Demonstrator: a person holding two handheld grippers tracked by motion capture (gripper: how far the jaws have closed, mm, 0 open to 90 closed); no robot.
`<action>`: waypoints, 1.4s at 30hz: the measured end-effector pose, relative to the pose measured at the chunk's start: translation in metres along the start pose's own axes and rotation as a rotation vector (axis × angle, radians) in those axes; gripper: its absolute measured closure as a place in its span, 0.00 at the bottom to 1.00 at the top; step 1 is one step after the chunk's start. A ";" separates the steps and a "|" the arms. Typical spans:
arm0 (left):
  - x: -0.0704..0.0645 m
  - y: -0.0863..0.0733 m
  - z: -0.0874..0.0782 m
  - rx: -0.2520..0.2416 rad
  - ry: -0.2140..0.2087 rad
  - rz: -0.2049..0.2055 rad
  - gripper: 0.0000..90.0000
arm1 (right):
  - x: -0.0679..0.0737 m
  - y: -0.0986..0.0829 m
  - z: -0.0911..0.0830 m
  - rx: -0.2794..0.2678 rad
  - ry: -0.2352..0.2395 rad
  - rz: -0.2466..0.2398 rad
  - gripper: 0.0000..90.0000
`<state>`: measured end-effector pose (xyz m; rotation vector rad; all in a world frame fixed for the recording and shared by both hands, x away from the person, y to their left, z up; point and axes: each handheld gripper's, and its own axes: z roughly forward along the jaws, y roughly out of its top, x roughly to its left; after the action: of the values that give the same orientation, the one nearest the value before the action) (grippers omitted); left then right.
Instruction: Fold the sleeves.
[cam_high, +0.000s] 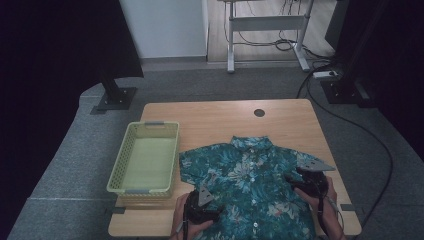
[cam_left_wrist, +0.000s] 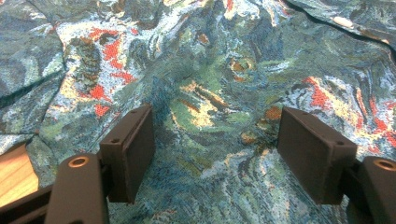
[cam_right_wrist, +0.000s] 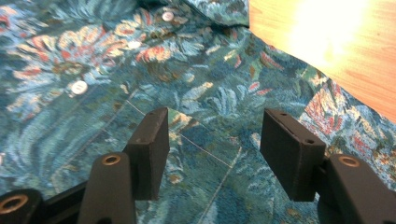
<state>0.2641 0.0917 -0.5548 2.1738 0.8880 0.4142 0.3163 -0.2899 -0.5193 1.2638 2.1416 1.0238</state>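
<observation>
Down at the near edge of the tabletop (cam_high: 295, 112), the left claw (cam_high: 207, 197) rests over the near-left part of a floral shirt (cam_high: 250, 180), with its jaws spread wide and nothing held between them. Seen through the left gripper view, that claw (cam_left_wrist: 215, 149) sits just above blue-green cloth patterned with red and cream. To the right, the right claw (cam_high: 300, 177) hovers over the shirt near its right sleeve, also with jaws wide apart and empty. Its own view shows the right claw (cam_right_wrist: 212, 151) above a stitched pocket (cam_right_wrist: 196, 154), with white buttons (cam_right_wrist: 79, 87) to the far left. Spread flat and buttoned, the shirt lies collar far, across the middle and right of the wooden tabletop. Just beside its left sleeve stands a pale green basket (cam_high: 122, 165).
</observation>
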 end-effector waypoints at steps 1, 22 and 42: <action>0.000 0.000 0.000 0.000 0.000 0.000 0.30 | -0.001 -0.001 0.001 0.003 -0.003 0.001 0.46; 0.000 0.000 0.000 -0.001 0.000 0.000 0.30 | -0.026 -0.018 0.008 0.044 -0.041 0.061 0.46; 0.000 0.000 0.000 0.000 0.000 0.000 0.30 | -0.045 -0.024 -0.001 0.051 -0.085 0.100 0.46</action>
<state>0.2641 0.0917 -0.5548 2.1737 0.8876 0.4149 0.3239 -0.3367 -0.5376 1.4254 2.0710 0.9430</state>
